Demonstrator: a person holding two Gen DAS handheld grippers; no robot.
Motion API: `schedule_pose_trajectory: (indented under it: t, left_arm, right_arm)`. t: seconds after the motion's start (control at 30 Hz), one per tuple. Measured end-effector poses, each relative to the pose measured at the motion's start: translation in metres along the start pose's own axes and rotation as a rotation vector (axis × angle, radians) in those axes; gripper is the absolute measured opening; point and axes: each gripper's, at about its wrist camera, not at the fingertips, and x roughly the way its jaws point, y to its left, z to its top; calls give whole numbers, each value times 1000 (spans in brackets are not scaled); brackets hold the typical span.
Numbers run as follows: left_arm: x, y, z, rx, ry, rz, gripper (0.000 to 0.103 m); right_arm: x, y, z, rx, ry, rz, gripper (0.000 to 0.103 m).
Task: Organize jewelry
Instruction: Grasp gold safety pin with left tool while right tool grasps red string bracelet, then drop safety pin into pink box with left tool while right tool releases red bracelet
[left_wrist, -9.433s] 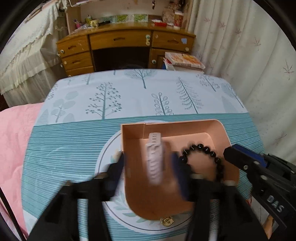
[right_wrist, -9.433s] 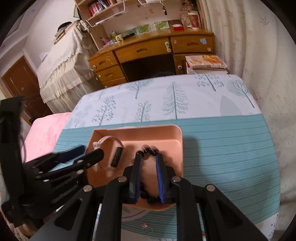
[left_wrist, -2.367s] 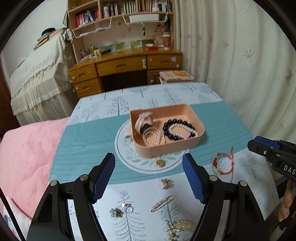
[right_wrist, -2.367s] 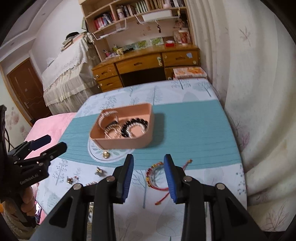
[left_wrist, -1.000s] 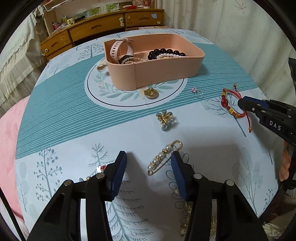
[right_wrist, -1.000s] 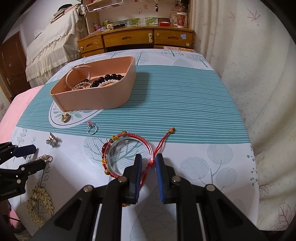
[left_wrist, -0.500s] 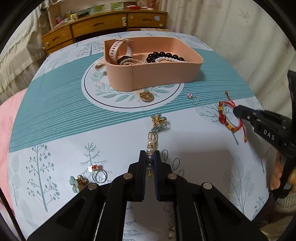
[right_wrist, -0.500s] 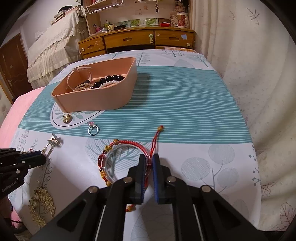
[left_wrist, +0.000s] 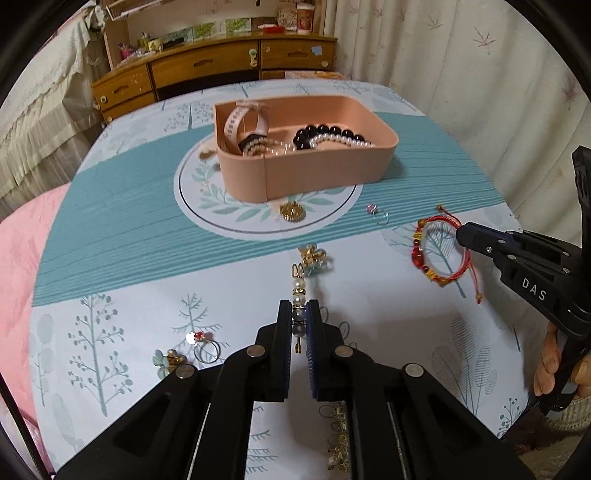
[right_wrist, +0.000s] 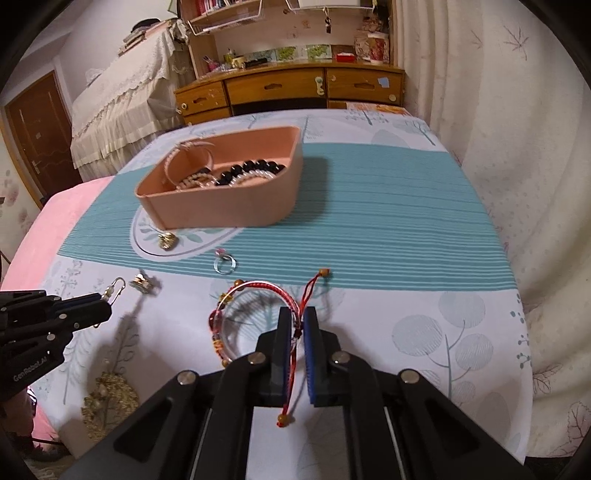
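My left gripper (left_wrist: 299, 308) is shut on a gold pearl brooch pin (left_wrist: 298, 286) and holds it above the cloth. It also shows in the right wrist view (right_wrist: 114, 290). My right gripper (right_wrist: 296, 318) is shut on a red string bracelet (right_wrist: 255, 291), lifted off the table; it also shows in the left wrist view (left_wrist: 439, 254). The pink tray (left_wrist: 314, 173) stands further back, holding a pink watch (left_wrist: 240, 122), black beads (left_wrist: 325, 133) and pearl strands.
Loose pieces lie on the tree-print cloth: a gold pendant (left_wrist: 291, 211), a ring with pink stone (left_wrist: 378, 215), a gold flower clip (left_wrist: 314, 256), another ring (left_wrist: 205, 349), a small flower (left_wrist: 168, 360) and a gold leaf brooch (right_wrist: 109, 400). A wooden desk stands behind.
Both grippers went from the tray to the loose jewelry and shut. The left one has lifted the pearl pin, the right one has lifted the red bracelet.
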Motion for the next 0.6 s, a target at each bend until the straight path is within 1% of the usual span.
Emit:
schedule_pose_trajectory:
  t: [0.13,0.3,0.47,0.6]
  left_arm:
    - [-11,-2,3,13,-26,10,5]
    - [-22,-4,11,35,-58,28,5]
    - [-34,-2,33,46,-101,65,5]
    - [-46,-1,59,60,-161,97,5]
  right_arm:
    - [-9,6,4,-7,-23,16,6]
    - [-25,14,18,-12,-75,36,6]
    - [-37,20,45,-20,-118,55,6]
    - [-47,29,72,-48,-176,58,6]
